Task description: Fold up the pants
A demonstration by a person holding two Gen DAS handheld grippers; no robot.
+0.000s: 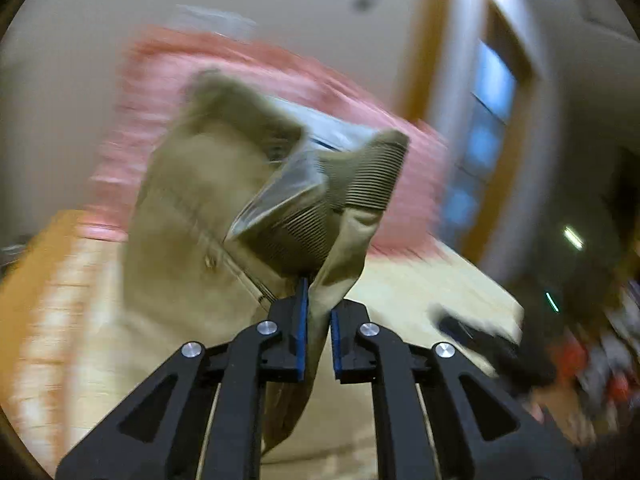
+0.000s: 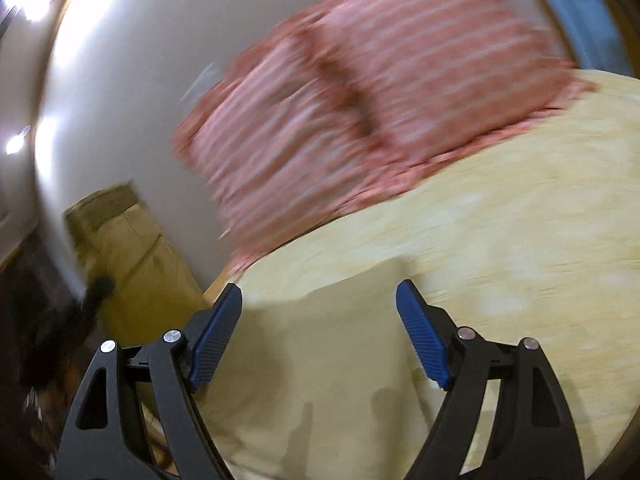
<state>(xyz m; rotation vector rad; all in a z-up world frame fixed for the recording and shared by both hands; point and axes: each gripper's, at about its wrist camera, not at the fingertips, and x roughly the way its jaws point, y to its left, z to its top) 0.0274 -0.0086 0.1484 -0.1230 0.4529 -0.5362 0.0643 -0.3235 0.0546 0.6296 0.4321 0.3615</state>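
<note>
The khaki pants (image 1: 192, 208) hang lifted in the left wrist view, with the ribbed waistband (image 1: 360, 176) and a grey inner label turned up at the top. My left gripper (image 1: 318, 316) is shut on a fold of the pants cloth just below the waistband. In the right wrist view the pants (image 2: 132, 256) hang at the far left, held by the other gripper seen as a dark blur. My right gripper (image 2: 320, 332) is wide open and empty above the yellow bedspread (image 2: 500, 220). Both views are motion-blurred.
A pink striped pillow (image 2: 360, 92) leans against the white wall at the head of the bed. The bed's wooden edge (image 1: 36, 256) runs along the left. A window with an orange-brown frame (image 1: 492, 92) stands at the right.
</note>
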